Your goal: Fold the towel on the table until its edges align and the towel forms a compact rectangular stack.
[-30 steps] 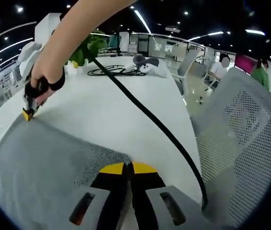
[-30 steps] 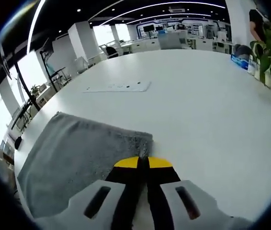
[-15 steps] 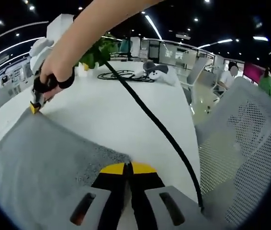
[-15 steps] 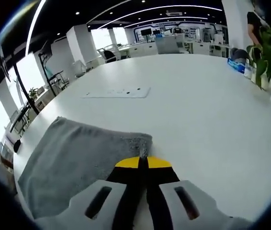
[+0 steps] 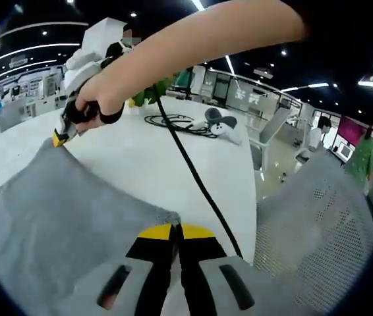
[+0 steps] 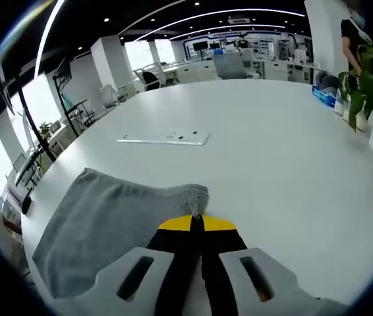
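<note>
A grey towel [image 5: 61, 217] is held up off the white table [image 5: 134, 158] by two corners. My left gripper [image 5: 176, 230] is shut on the near corner, its yellow-tipped jaws pressed together. In the left gripper view the right gripper [image 5: 60, 137] pinches the far corner, held by a person's hand [image 5: 97, 99]. In the right gripper view the towel [image 6: 101, 224] hangs down to the left from my right gripper [image 6: 196, 222], which is shut on its corner.
A black cable [image 5: 193, 178] runs across the table to coils near a grey-white object [image 5: 221, 124]. A mesh chair [image 5: 318, 243] stands at the right. A flat white strip [image 6: 163, 137] lies on the table, and a green plant [image 6: 371, 79] stands at its edge.
Both grippers have lifted, raising the towel's held edge off the table. Each stays shut on its corner.
</note>
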